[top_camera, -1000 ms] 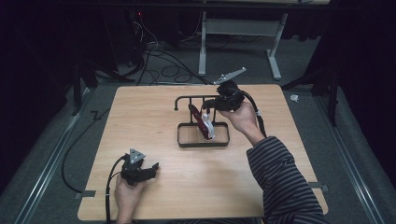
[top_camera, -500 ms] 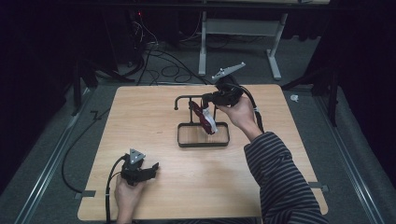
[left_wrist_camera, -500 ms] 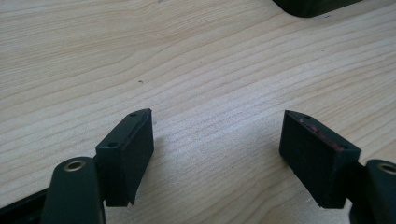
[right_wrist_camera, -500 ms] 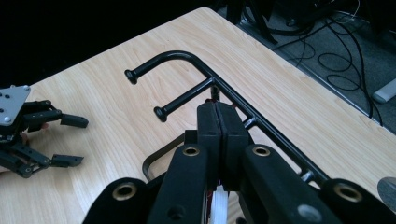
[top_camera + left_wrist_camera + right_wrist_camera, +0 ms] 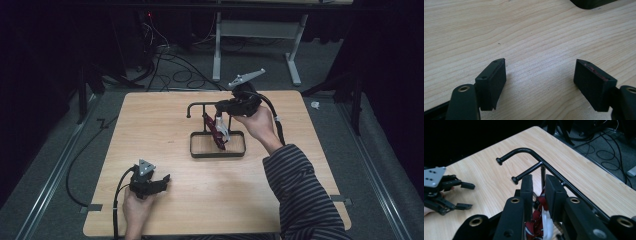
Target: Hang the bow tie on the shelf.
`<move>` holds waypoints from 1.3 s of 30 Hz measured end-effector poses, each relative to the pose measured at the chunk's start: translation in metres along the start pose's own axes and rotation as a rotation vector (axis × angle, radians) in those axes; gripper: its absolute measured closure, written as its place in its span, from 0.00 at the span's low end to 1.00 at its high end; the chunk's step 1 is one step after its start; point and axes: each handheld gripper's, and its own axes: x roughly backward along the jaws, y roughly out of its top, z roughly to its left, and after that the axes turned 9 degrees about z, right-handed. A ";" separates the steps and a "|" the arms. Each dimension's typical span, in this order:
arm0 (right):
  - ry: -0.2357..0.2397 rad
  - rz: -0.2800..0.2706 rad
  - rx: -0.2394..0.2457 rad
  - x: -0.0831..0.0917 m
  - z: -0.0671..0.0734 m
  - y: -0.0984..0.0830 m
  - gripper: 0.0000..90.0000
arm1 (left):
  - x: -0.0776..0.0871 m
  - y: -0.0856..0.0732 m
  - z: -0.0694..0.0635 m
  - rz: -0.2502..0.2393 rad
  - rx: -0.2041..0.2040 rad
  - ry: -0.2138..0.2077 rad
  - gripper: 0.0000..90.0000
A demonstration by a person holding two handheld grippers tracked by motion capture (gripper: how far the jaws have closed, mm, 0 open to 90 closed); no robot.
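Near edge, left side: left gripper [image 5: 164, 182], parked low over the table [image 5: 150, 125], well apart from the work. Jaws spread wide, nothing between them but bare wood grain, as seen in the left gripper view [image 5: 540, 72]. Released and idle; likely kept back to leave the centre free for the other hand. Visible again in the right gripper view [image 5: 466, 196], jaws equally apart.

Centre of table: black wire stand [image 5: 200, 104]. Rectangular tray base [image 5: 217, 155] flat on the wood, upright post behind it, top bar curving out to two knobbed hooks [image 5: 506, 160].

At the stand: red-and-white strap [image 5: 219, 134], hanging tilted from just below the top bar down into the tray base. Lower end at or near the base floor; contact cannot be confirmed.

Right gripper [image 5: 218, 112]: held high beside the post by the person's hand [image 5: 257, 125], jaws drawn close and clenched on the upper part of the strap [image 5: 541, 217]. Narrow gap at the jaw tips [image 5: 537, 185], post showing through it. Raised at bar height, probably to bring the strap level with the hooks for hanging or removal; direction cannot be judged.
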 end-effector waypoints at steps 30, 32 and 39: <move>-0.151 -0.101 -0.326 0.034 -0.018 -0.219 0.72 | 0.000 0.000 0.000 -0.002 -0.001 0.004 0.29; -0.167 -0.097 -0.355 0.031 -0.020 -0.235 0.72 | 0.000 0.000 0.000 -0.002 -0.001 0.004 0.29; -0.181 -0.102 -0.419 0.029 -0.021 -0.265 0.72 | 0.000 0.000 0.000 -0.002 -0.002 0.005 0.29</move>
